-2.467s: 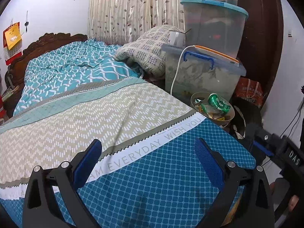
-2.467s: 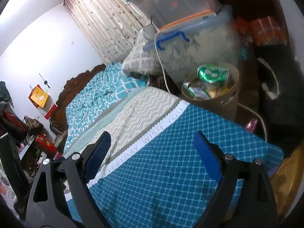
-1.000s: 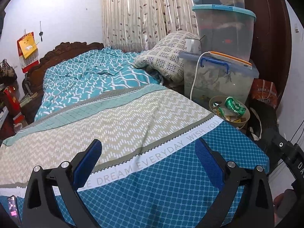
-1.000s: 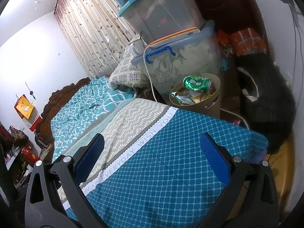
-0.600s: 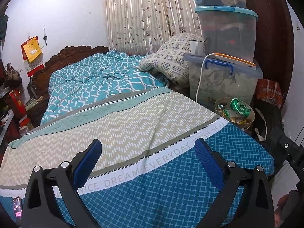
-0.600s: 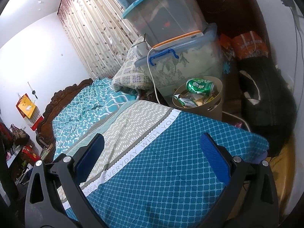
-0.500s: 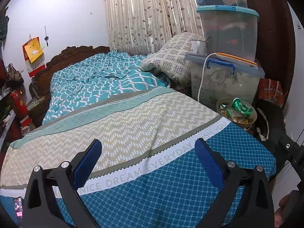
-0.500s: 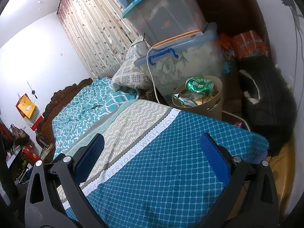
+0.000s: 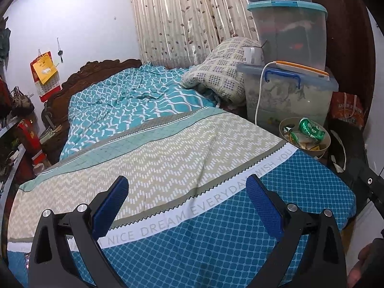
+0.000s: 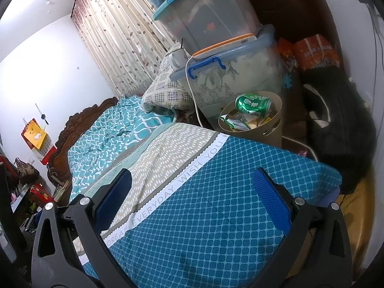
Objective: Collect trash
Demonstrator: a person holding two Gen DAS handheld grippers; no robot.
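Observation:
A round beige waste bin stands on the floor beside the bed's far right side. A crushed green can lies on top of the wrappers inside it. My left gripper hangs open over the blue foot end of the bedspread, with nothing between its blue pads. Over the same blue patch my right gripper is also open and holds nothing. Both are well short of the bin.
A bed with a teal, beige and blue cover fills the middle. Stacked clear storage boxes with a white cable and a mug stand behind the bin. A black bag and an orange bag sit at the right.
Both cameras have pulled back from the bin, which now looks smaller and farther off. More of the bed and headboard shows. Both grippers stay open.

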